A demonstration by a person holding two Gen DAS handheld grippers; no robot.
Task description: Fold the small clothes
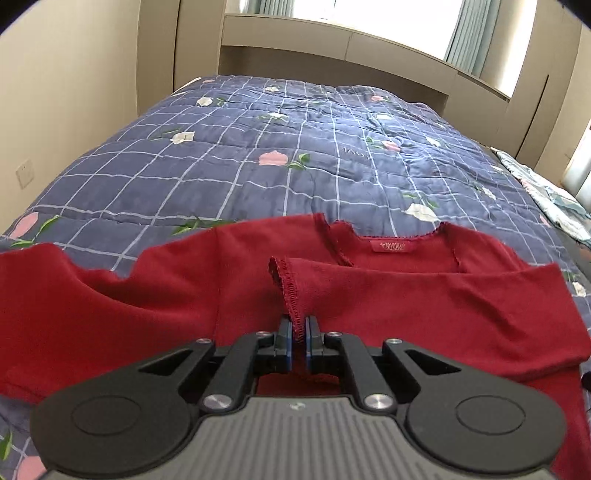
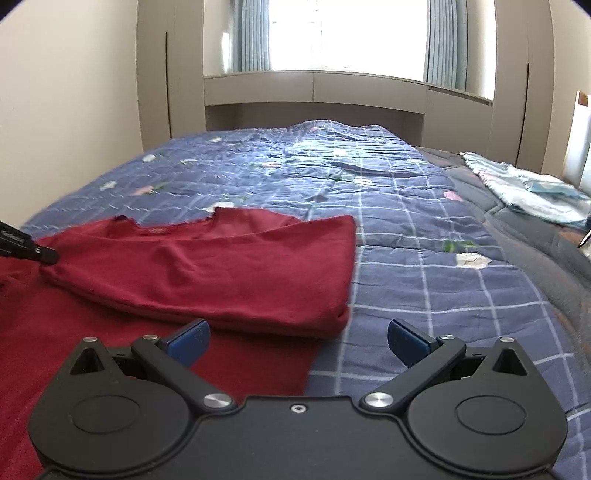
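A red top (image 1: pixel 424 295) lies spread on the near part of a bed under a blue checked floral quilt (image 1: pixel 258 173), one sleeve folded across its body. The left gripper (image 1: pixel 300 328) is clamped on that sleeve's stitched cuff (image 1: pixel 291 295), while the right gripper (image 2: pixel 297 343) hangs with its jaws wide apart and empty over the garment's right edge. A crumpled pale cloth (image 2: pixel 524 188) lies well apart at the bed's far right, and a cupboard headboard (image 2: pixel 314 96) and a bright window (image 2: pixel 347 33) stand beyond.
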